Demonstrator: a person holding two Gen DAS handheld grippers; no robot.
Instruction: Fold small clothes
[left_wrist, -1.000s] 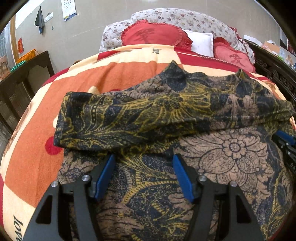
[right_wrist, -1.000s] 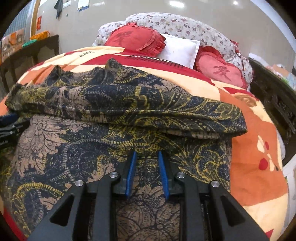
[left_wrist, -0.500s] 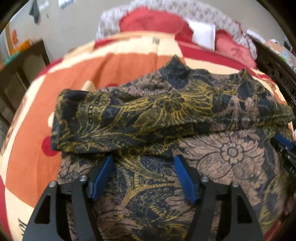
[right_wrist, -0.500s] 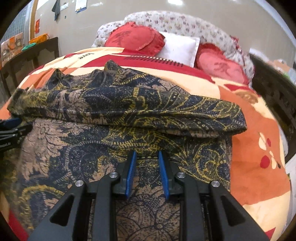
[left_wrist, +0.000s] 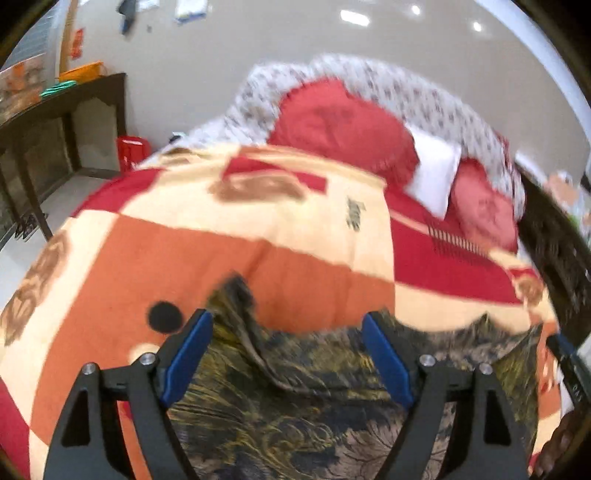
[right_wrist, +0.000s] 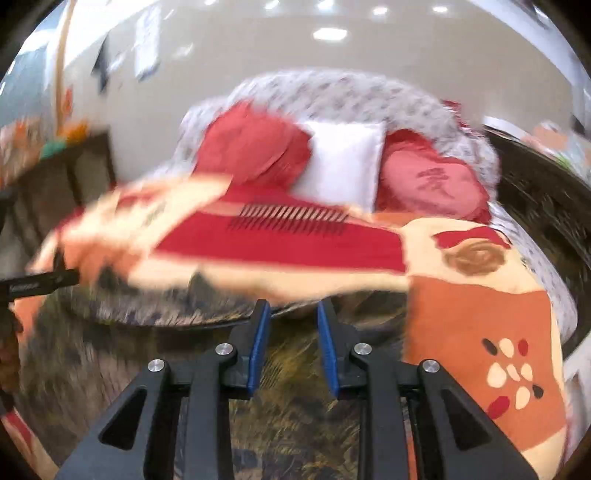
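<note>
Garment (left_wrist: 295, 398) on blanket (left_wrist: 184, 266) — pillows (left_wrist: 340, 122) behind.

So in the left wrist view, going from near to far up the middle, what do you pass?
Left claw, its jaws opening → dark patterned garment → orange and cream blanket → red cushion → floral pillow → wall.

We see dark navy garment with gold and tan floral print (left_wrist: 295, 413) under blue-padded black left gripper (left_wrist: 286, 325). Ahead of it, our view takes in orange, cream and red patchwork blanket (left_wrist: 295, 221), then red ruffled cushions (left_wrist: 340, 125), plain white pillow (left_wrist: 436, 173), grey-flowered white quilt (left_wrist: 406, 92).
</note>
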